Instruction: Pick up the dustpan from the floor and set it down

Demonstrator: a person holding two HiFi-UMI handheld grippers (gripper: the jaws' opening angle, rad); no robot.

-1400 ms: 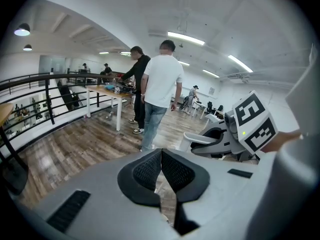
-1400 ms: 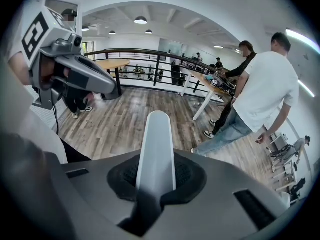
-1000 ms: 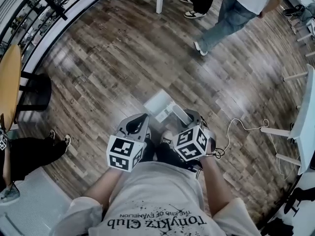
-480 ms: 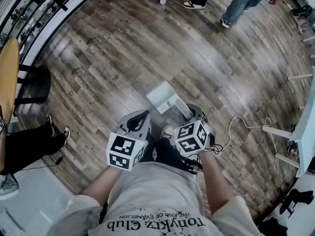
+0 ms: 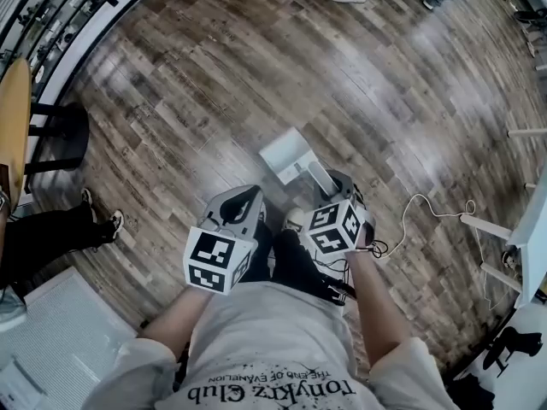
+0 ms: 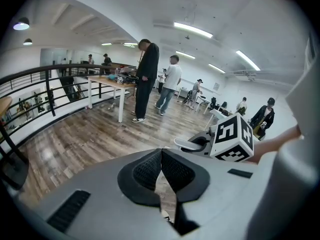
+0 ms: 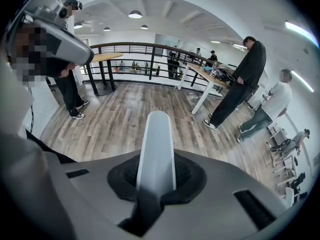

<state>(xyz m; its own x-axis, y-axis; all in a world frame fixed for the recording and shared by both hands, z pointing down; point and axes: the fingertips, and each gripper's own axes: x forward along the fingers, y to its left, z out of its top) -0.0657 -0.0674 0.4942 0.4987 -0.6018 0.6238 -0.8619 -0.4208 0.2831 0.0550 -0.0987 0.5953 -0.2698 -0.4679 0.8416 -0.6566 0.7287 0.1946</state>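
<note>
Right hand-held gripper pinches the dustpan's handle between its black ribbed pads. The handle is a smooth, pale grey plastic bar with a rounded tip, running up the middle of the right gripper view. Left hand-held gripper has its jaws pressed together, the dotted rubber pads meeting at the tips with nothing between them.

The pan itself shows in the head view only. The dustpan is a flat, squarish, whitish scoop, out ahead of both grippers over the floor. Whether it touches the boards I cannot tell.

The floor is glossy brown wood plank with grey streaks and light glare. The gripper shells are matte grey, each with a black-and-white marker cube.

The head view also catches a thin white cable looping on the floor to the right, just beside the right gripper. The gripper views look out level instead, showing a black metal railing, ceiling lamps and people standing by a tabletop, well apart from the dustpan.
</note>
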